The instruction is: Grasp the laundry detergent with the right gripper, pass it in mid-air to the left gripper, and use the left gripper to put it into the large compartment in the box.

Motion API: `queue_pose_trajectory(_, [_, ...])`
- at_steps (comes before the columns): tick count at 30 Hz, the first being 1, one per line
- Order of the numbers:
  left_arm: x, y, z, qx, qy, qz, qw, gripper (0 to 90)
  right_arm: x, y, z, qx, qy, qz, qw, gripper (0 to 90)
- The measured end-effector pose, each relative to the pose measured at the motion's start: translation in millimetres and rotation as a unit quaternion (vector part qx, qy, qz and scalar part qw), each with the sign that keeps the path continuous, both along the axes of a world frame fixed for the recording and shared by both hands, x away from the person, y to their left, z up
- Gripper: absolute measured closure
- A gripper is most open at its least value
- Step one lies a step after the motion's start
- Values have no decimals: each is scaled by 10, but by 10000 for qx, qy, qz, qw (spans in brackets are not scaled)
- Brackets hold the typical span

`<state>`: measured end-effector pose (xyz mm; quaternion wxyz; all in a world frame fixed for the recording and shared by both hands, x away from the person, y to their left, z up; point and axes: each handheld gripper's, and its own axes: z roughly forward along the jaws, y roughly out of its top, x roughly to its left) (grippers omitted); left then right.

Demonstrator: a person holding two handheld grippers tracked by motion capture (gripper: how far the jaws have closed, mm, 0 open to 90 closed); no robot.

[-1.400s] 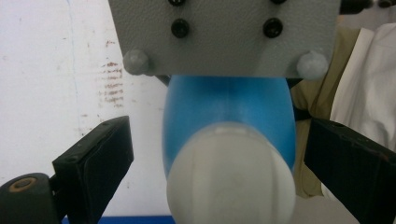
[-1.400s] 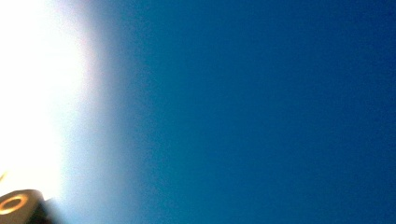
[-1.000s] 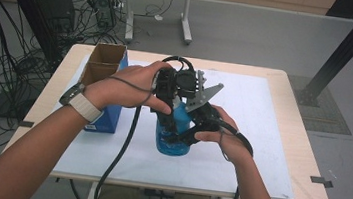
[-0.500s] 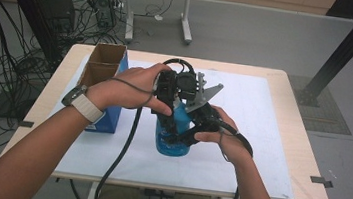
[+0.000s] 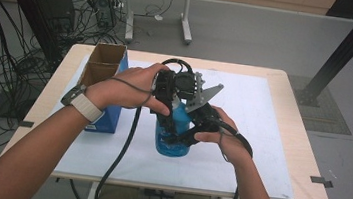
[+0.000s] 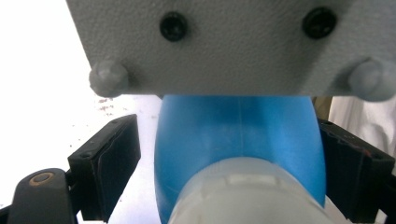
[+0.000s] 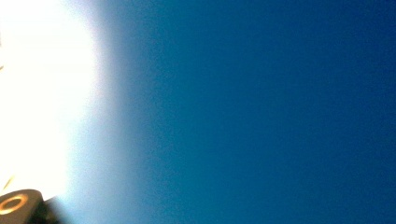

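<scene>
Between the jaws of the left tool a blue bottle is sitting, its white cap nearest the camera. The jaws have just been closing in; the left-hand pad is standing just clear of the bottle's side, and the right-hand pad is lying right against it, though contact cannot be confirmed. From above, the left tool is coming down over the top of the bottle, with the left hand wrapped around the tool body. Just to its right, the right tool is clamping the bottle's body from the side; the right gripper view is showing blurred blue surface pressed close. The bottle is standing upright on the table. Well to the left of both tools an open cardboard box is standing on the same table.
</scene>
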<state>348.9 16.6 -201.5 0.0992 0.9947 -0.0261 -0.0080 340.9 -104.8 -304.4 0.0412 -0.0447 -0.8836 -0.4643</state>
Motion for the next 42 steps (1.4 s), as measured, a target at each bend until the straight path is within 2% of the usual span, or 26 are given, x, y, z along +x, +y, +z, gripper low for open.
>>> queue_pose_trajectory(4, [0,-5,-3,3,10,0,10000,144,2,-1,-4,-26,-49,-12,10000,435])
queue_pose_trajectory(17, [1,-11,-1,41,22,14,10000,147,-3,-2,-10,-2,-21,-26,10000,436])
queue_pose_trajectory(19, [3,-9,-1,25,34,15,10000,147,-13,-4,-4,22,60,-11,10000,436])
queue_pose_trajectory(32, [-6,-9,7,30,23,10,10000,155,-16,-1,-2,14,31,-13,10000,436])
queue_pose_trajectory(33, [-3,-4,18,21,91,-38,9999,175,-13,0,-4,-2,-18,-31,10000,436])
queue_pose_trajectory(34, [-4,0,20,-21,137,-66,9999,316,-15,-1,-4,-1,-3,-53,10000,436])
queue_pose_trajectory(36, [-3,0,16,12,82,-46,10000,291,-20,-5,4,14,15,-43,10000,436])
queue_pose_trajectory(42, [-5,-8,15,30,74,-30,10000,302,-23,1,6,22,24,-7,10000,436])
